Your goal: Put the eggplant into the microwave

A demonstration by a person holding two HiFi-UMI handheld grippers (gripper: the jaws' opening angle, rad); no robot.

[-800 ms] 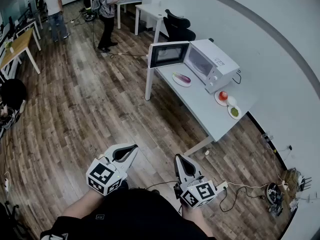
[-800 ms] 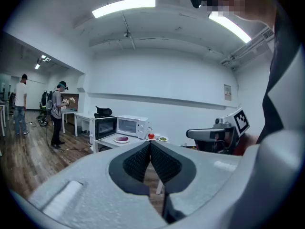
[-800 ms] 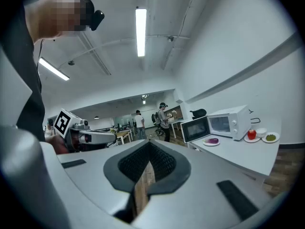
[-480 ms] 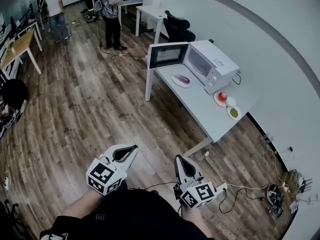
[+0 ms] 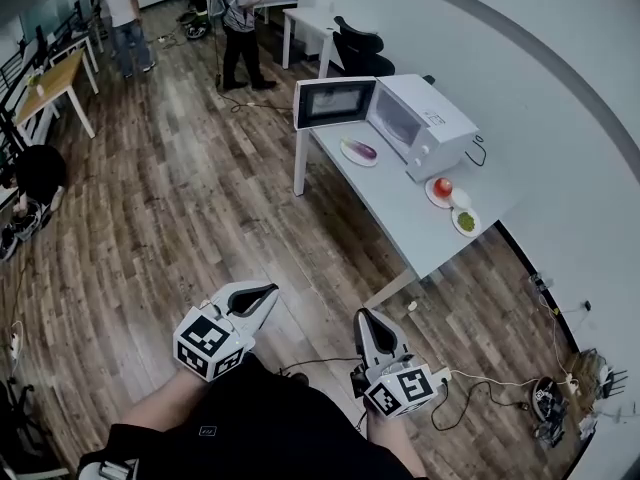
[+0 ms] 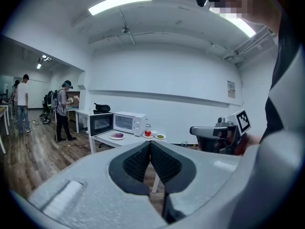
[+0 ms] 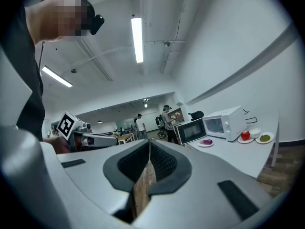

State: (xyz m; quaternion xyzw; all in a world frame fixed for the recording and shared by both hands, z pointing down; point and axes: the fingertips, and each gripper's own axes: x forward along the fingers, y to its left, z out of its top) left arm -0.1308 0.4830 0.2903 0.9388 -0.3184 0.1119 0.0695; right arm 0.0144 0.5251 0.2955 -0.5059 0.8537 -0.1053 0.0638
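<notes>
Both tools are empty. The left gripper [image 5: 268,293] has its jaws pressed together with nothing between them, and the right gripper [image 5: 363,315] is likewise closed on nothing. The eggplant [image 5: 361,150] lies on a small plate [image 5: 349,157] far ahead of both grippers. It is on the white table [image 5: 400,218], just in front of the microwave [image 5: 430,123]. The microwave door [image 5: 333,103] stands open just beyond the plate.

The first risk is on the floor: loose cables [image 5: 470,383] trail just to the right of the right gripper, and a foot could likely catch them on the walk to the table.

At the table, a gripper that arrives with its jaws shut would probably shove the eggplant off the plate or slide the plate along. The jaws need to part before they reach it.

The open door juts past the table's end, so a gripper swinging in from the left might knock it or push it partly closed.

The eggplant looks smooth and rounded. A shallow pinch near its tapered end may let it slip and drop on the way to the cavity. A red fruit [image 5: 443,186] on its own plate sits to the right of the microwave, within reach of a careless right-hand sweep.
</notes>
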